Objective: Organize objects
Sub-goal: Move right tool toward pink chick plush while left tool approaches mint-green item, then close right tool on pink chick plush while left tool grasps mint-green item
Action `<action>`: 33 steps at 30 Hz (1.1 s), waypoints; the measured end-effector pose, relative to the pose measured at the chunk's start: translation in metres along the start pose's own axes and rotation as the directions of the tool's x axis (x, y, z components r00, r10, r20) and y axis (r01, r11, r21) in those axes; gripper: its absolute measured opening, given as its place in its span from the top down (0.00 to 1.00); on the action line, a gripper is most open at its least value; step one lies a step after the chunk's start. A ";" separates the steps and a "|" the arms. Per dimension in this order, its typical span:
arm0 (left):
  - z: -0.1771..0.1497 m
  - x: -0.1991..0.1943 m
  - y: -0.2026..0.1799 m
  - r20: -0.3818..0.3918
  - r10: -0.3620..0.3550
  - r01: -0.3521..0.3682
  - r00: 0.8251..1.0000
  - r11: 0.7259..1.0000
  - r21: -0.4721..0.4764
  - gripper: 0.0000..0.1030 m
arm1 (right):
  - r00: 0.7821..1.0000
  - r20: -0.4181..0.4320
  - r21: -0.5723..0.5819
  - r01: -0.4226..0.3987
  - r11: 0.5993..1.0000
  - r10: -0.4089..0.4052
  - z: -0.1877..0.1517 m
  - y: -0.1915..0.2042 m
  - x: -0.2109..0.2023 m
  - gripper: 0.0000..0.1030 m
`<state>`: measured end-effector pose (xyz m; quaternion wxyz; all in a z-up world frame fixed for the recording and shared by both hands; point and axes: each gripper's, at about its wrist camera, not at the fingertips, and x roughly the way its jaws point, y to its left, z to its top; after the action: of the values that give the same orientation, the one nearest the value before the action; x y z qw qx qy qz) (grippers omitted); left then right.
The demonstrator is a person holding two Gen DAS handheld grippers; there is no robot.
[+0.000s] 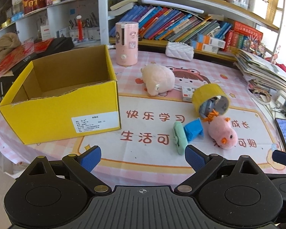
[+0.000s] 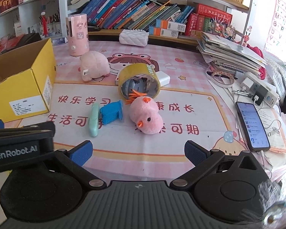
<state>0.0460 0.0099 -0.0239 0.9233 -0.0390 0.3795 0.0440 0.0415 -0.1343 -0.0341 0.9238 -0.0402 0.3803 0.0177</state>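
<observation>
On my desk I count two pink plush toys [image 2: 145, 119] [image 2: 94, 64], one yellow box [image 1: 61, 103], one tape roll [image 2: 139, 81], one blue clip [image 2: 111, 114], one green case [image 2: 94, 120], one phone [image 2: 252, 126].

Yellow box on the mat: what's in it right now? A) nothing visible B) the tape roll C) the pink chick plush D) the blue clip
A: the yellow box shows only bare cardboard inside, while the chick plush, tape roll and blue clip all lie on the mat.
</observation>
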 end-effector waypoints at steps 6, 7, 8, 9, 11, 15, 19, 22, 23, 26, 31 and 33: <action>0.005 0.015 0.002 -0.016 -0.003 0.002 1.000 0.999 -0.046 0.07 | 1.000 -0.002 -0.018 0.005 1.000 -0.005 0.009 -0.009 0.017 0.00; 0.005 0.018 0.002 -0.021 -0.004 0.002 1.000 0.998 -0.057 0.07 | 1.000 -0.005 -0.019 0.002 1.000 -0.002 0.011 -0.011 0.020 0.00; 0.006 0.021 0.001 -0.026 -0.002 0.000 1.000 0.998 -0.064 0.07 | 1.000 -0.009 -0.020 -0.001 1.000 0.000 0.012 -0.012 0.024 0.00; 0.006 0.023 0.001 -0.029 0.004 -0.006 1.000 0.998 -0.069 0.07 | 1.000 -0.013 -0.023 -0.003 1.000 0.003 0.014 -0.014 0.028 0.00; 0.008 0.028 -0.001 -0.033 0.015 -0.018 0.999 0.997 -0.075 0.07 | 1.000 -0.022 -0.030 -0.008 1.000 0.007 0.018 -0.016 0.035 0.02; 0.010 0.037 -0.005 -0.038 0.032 -0.035 0.999 0.996 -0.084 0.07 | 0.999 -0.034 -0.046 -0.026 0.999 0.024 0.023 -0.022 0.048 0.02; 0.010 0.045 -0.008 -0.059 0.036 -0.041 0.998 0.995 -0.086 0.07 | 0.998 -0.044 -0.044 -0.050 0.998 0.048 0.028 -0.028 0.062 0.06; 0.010 0.050 -0.011 -0.074 0.055 -0.062 0.996 0.994 -0.090 0.07 | 0.996 -0.060 -0.047 -0.070 0.996 0.067 0.032 -0.031 0.073 0.18; 0.010 0.052 -0.012 -0.078 0.057 -0.064 0.995 0.994 -0.089 0.07 | 0.995 -0.070 -0.044 -0.081 0.996 0.078 0.034 -0.032 0.077 0.24; 0.012 0.054 -0.015 -0.086 0.047 -0.054 0.995 0.995 -0.085 0.07 | 0.990 -0.092 -0.043 -0.115 0.992 0.111 0.038 -0.034 0.089 0.35; 0.014 0.062 -0.027 -0.109 0.069 -0.074 0.992 0.996 -0.043 0.07 | 0.987 -0.096 -0.081 -0.136 0.987 0.129 0.043 -0.031 0.107 0.35; 0.015 0.067 -0.031 -0.124 0.083 -0.088 0.989 0.996 -0.032 0.08 | 0.985 -0.114 -0.084 -0.141 0.986 0.131 0.044 -0.032 0.117 0.35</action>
<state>0.1079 -0.0153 -0.0593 0.8947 -0.0427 0.4359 0.0882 0.1573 -0.1624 -0.0831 0.8957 -0.0573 0.4303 0.0960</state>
